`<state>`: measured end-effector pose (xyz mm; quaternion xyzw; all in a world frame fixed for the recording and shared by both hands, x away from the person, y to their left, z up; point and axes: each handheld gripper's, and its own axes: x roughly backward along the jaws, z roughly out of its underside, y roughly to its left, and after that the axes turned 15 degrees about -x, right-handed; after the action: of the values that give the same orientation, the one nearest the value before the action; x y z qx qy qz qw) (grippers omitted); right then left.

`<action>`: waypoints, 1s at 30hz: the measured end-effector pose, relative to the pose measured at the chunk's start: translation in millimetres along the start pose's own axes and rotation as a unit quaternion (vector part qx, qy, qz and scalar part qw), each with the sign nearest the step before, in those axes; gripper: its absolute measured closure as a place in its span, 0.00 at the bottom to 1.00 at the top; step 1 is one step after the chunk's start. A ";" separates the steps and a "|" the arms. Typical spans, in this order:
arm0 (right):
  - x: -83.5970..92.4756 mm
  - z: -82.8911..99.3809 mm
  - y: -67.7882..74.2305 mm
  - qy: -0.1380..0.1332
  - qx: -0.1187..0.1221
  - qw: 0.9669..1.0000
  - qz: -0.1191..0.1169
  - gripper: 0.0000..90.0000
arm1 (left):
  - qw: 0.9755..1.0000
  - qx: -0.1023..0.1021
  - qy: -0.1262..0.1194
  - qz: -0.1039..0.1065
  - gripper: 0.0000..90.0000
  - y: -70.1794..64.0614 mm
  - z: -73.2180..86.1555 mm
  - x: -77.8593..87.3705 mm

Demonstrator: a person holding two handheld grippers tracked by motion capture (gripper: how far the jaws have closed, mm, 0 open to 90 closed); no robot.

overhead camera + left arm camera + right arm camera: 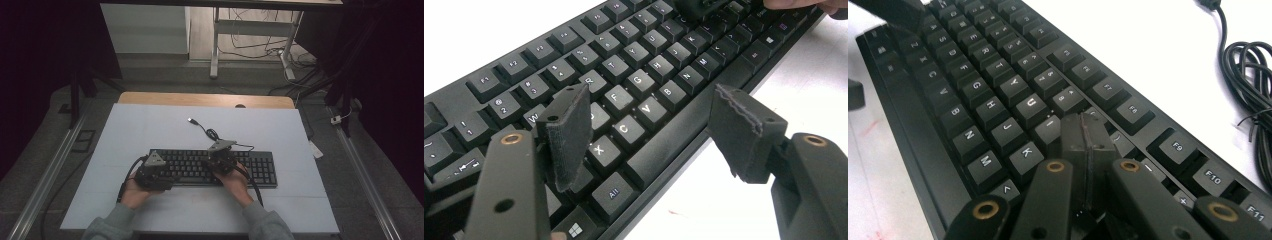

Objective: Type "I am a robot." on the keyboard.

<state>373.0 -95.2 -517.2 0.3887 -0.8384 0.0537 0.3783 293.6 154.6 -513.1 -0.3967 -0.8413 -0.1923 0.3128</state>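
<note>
Keyboard [215,167] directly beneath both tools, left [651,130] and right [1087,142]

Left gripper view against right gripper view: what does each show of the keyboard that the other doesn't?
Left gripper view alone: the open left gripper, its padded jaws apart over the X, C and V keys, and the Alt key. Right gripper view alone: the shut right gripper, jaws pressed together above the keys beside K, plus the coiled black cable. Both show the black keyboard on the white tabletop.
</note>
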 end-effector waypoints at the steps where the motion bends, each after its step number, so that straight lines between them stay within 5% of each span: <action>1: 0.4 -0.2 0.2 0.000 0.001 1.000 0.000 1.00 | 1.000 -0.001 0.000 0.000 0.37 0.1 0.1 0.0; 12: 18.9 2.0 -3.5 -0.027 -0.008 1.000 -0.007 1.00 | 1.000 0.004 -0.006 -0.004 0.37 1.9 1.2 2.8; 16: 31.2 8.1 -8.1 -0.031 -0.009 0.999 -0.021 0.87 | 1.000 0.004 -0.008 -0.005 0.37 2.3 1.4 3.2; 23: 54.3 22.5 -17.9 -0.054 -0.018 0.998 -0.004 0.63 | 1.000 0.007 -0.007 -0.009 0.37 2.8 1.9 3.3; 30: 71.7 40.1 -21.2 -0.060 -0.023 0.998 -0.009 0.55 | 1.000 0.008 -0.008 -0.012 0.37 4.5 3.2 4.0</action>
<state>334.4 -169.1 -501.5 0.3896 -0.8574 0.0077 0.3363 294.0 161.4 -512.3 -0.3851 -0.8501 -0.1863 0.3071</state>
